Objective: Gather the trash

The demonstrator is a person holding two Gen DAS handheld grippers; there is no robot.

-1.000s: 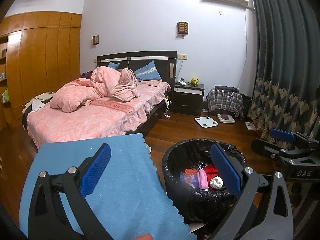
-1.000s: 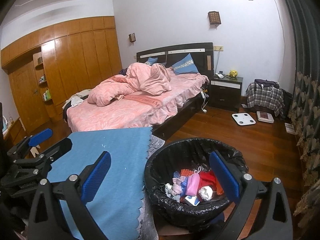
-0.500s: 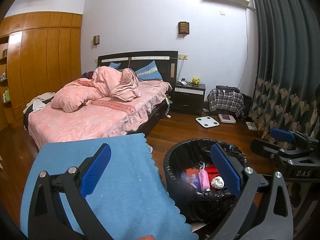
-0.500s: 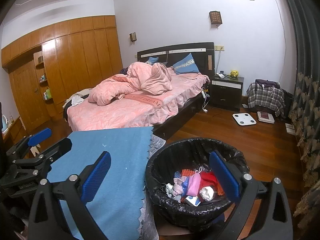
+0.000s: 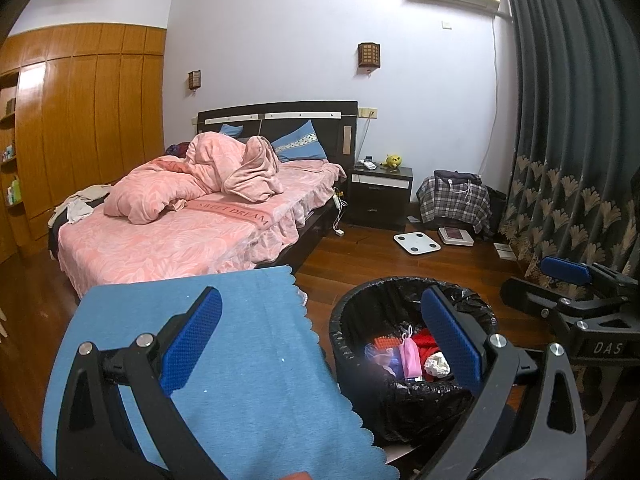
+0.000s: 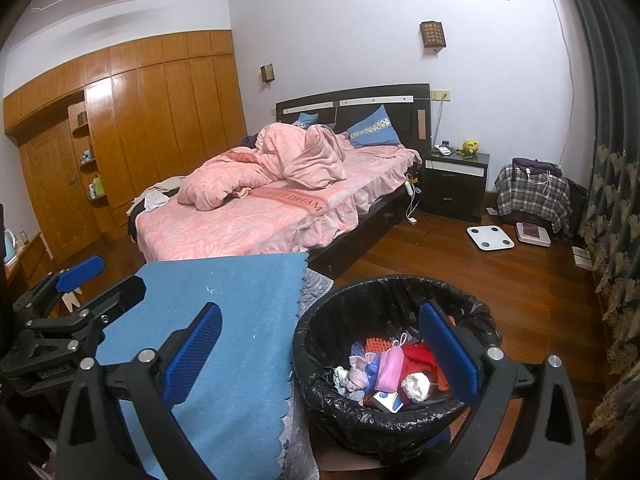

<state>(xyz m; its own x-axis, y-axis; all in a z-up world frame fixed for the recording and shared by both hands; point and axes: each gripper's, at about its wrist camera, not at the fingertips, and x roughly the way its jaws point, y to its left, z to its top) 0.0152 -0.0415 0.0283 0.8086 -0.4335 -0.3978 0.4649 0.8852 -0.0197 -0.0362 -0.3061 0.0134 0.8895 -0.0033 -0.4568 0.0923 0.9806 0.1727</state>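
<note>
Left gripper (image 5: 320, 340): I am holding it with its jaws spread wide and nothing between them, hovering over the right edge of the blue cloth (image 5: 224, 344) and the near-left rim of the bin
Right gripper (image 6: 320, 344): I am keeping it wide apart too, empty, above the seam between the cloth and the bin
Trash: I am seeing it lying in the bottom of the black-lined bin (image 6: 472, 312); a pink pouch (image 6: 390, 368), a crumpled white wad (image 6: 416, 386), red pieces and a small blue-and-white pack are heaped there
Blue cloth: I am finding no loose item on it, from its near edge to its far edge
Step in hand: I am judging that collecting is done or close to it; I am scanning the cloth and its scalloped right edge for anything missed before moving either tool
Doing it well: I am planning to keep both tools level and apart from each other, and to stay above the liner so a finger is not snagging the plastic
Open room: I am reading bare wooden floor (image 6: 532, 292) beyond the bin's far rim as the free side
Far limits: I am noting the bed (image 6: 248, 224) just past the cloth's far edge and the curtain (image 6: 612, 208) along the right
</note>
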